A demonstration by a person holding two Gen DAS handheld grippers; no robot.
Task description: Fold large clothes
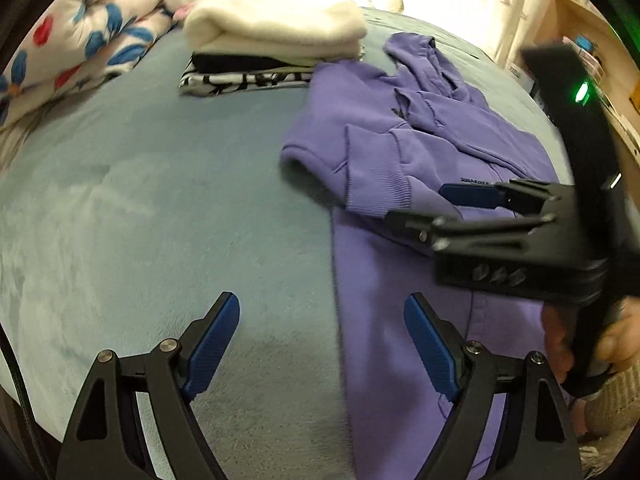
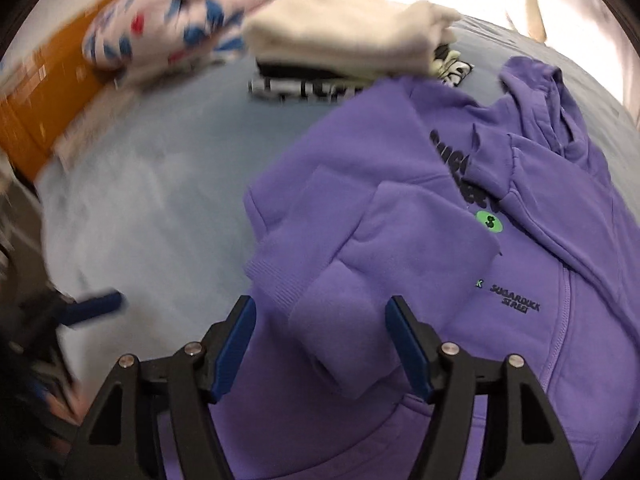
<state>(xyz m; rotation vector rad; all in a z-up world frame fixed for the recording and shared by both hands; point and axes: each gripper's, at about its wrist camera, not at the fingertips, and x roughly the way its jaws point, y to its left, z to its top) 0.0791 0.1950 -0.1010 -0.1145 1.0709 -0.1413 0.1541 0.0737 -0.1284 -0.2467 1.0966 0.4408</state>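
Purple hoodie on bed, sleeves folded in | our left gripper and right gripper fingers apart, empty | next, we judge: grab hem, fold up.

The right tongs stand with their 2 blue pads apart over a purple hoodie spread on a grey-blue bed. A folded sleeve cuff of the hoodie lies between the pads, which do not press on it. The hoodie carries black lettering and a small green round tag near its middle; its hood lies bunched at the far right. Far behind it sits a stack of folded clothes, a cream piece on top, dark and patterned ones below. A floral quilt lies far left. At the near left edge, blurred, shows the blue pad of the left tongs.
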